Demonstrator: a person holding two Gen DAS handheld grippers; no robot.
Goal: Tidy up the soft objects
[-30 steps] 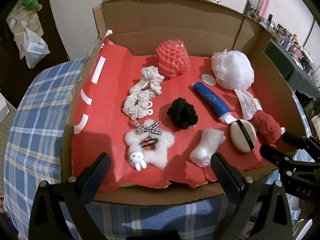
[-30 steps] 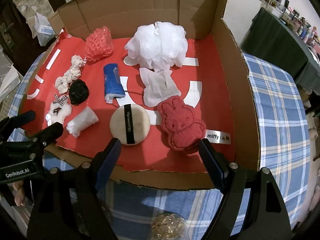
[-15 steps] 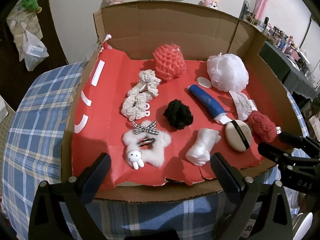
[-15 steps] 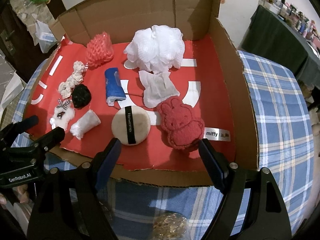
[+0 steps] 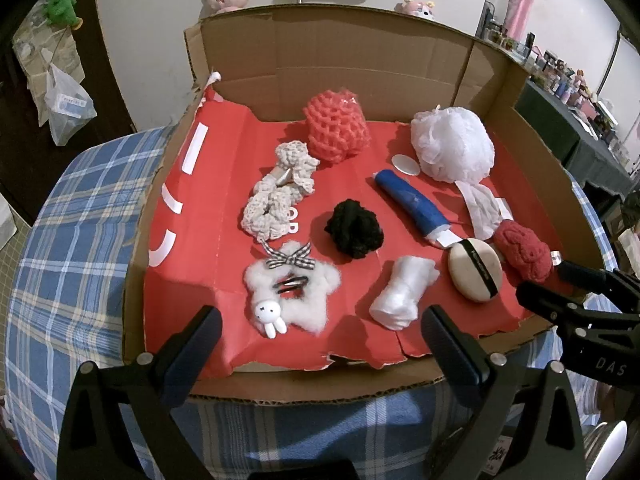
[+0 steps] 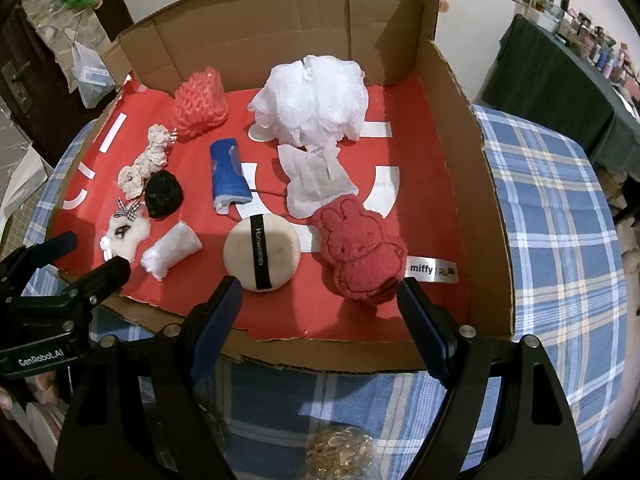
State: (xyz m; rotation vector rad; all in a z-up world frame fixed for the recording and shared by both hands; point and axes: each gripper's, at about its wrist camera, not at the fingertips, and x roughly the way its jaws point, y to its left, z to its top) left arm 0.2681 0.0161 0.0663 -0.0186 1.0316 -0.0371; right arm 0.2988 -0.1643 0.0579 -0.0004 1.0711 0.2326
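Note:
A cardboard box (image 5: 360, 64) lined with red paper holds several soft items: a red mesh sponge (image 5: 336, 128), a white bath pouf (image 5: 454, 144), a black scrunchie (image 5: 354, 228), a white fluffy star clip (image 5: 290, 292), a blue roll (image 5: 412, 202), a round powder puff (image 6: 262, 252) and a red bunny plush (image 6: 360, 256). My left gripper (image 5: 320, 328) is open and empty at the box's near edge, before the star clip. My right gripper (image 6: 320, 300) is open and empty, before the puff and bunny.
The box stands on a blue plaid tablecloth (image 5: 60, 240). A cream crochet scrunchie pair (image 5: 280, 196), a white plastic-wrapped wad (image 5: 400, 292) and a white tissue pouch (image 6: 316, 180) also lie inside. A gold wrapped object (image 6: 340, 452) lies under the right gripper. A dark table (image 6: 560, 64) stands at right.
Both grippers have drawn back and risen slightly from the box; the items look smaller and more of the back wall shows. Nothing in the box has moved.

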